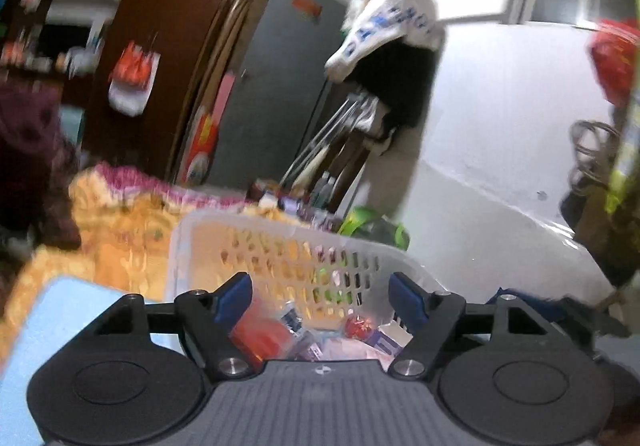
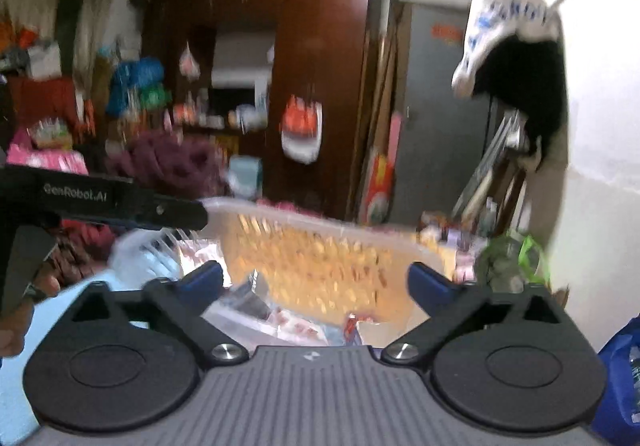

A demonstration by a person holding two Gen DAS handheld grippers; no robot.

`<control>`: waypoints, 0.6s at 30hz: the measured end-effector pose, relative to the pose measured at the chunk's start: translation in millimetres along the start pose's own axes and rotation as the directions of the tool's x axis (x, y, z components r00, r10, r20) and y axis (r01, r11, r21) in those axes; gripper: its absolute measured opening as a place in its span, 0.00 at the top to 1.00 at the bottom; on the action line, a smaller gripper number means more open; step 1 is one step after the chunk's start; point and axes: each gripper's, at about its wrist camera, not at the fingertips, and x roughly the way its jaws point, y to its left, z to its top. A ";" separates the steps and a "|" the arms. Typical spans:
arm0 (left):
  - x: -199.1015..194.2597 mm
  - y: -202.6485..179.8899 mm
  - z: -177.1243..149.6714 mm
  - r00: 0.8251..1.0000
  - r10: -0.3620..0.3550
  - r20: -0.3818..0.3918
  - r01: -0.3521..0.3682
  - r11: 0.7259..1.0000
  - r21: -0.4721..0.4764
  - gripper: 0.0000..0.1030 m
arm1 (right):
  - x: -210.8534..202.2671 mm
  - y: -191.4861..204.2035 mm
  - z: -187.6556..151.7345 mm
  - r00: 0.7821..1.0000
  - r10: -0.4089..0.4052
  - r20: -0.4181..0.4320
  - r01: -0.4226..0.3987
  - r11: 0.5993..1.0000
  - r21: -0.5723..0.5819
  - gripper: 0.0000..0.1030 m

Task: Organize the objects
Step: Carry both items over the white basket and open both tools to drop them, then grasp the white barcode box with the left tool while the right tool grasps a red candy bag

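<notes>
Cluttered bedroom, orange blanket point(image 1: 116, 230) on the bed. Both tools, left point(image 1: 320, 292) and right point(image 2: 316, 280), hang released and empty above a white basket point(image 1: 280, 234) of packets.

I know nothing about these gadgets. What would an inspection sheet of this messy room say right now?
Surface: orange patterned blanket, light blue pad beside it.
Job's things: white perforated basket holding small packets; too blurred to identify.
Clutter: green bag and bottles behind the basket.
Grippers: left gripper and right gripper both open, empty, facing the basket.
Cables: nothing seen.
Surroundings: brown wardrobe, grey door, clothes hanging on the white wall.
</notes>
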 end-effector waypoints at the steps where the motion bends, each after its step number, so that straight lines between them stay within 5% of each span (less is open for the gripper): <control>1: -16.4 -6.0 -7.5 1.000 0.006 0.026 -0.007 0.999 0.039 0.24 | -16.8 -3.2 -8.4 1.000 0.002 0.026 -0.002 1.000 0.007 0.00; 4: -63.7 -20.5 -51.8 0.998 0.018 0.059 -0.026 0.991 0.128 0.17 | -50.7 -17.9 -50.1 0.999 -0.008 0.032 0.007 0.999 0.051 0.00; 6: -82.6 -25.6 -90.3 1.000 0.015 0.025 -0.018 0.989 0.150 0.17 | -53.5 -28.2 -81.2 0.999 -0.011 -0.040 0.014 0.996 0.091 0.01; 10: -95.9 -36.2 -157.2 0.997 0.004 -0.072 0.008 0.987 0.159 0.17 | -36.0 -40.1 -115.2 0.989 -0.009 -0.150 0.030 0.991 0.133 0.19; 13: -94.6 -42.1 -178.2 0.992 -0.030 -0.121 0.049 0.986 0.158 0.17 | -23.6 -35.8 -118.2 0.983 0.035 -0.182 -0.010 0.990 0.138 0.28; 16: -86.1 -50.0 -186.3 0.992 0.030 -0.121 -0.005 0.978 0.206 0.17 | -14.2 -26.0 -113.6 0.979 0.033 -0.199 -0.015 0.996 0.092 0.30; 18: -84.8 -51.3 -192.3 0.993 0.049 -0.111 -0.023 0.974 0.226 0.17 | -15.5 -19.1 -116.9 0.975 0.017 -0.222 -0.007 0.999 0.048 0.44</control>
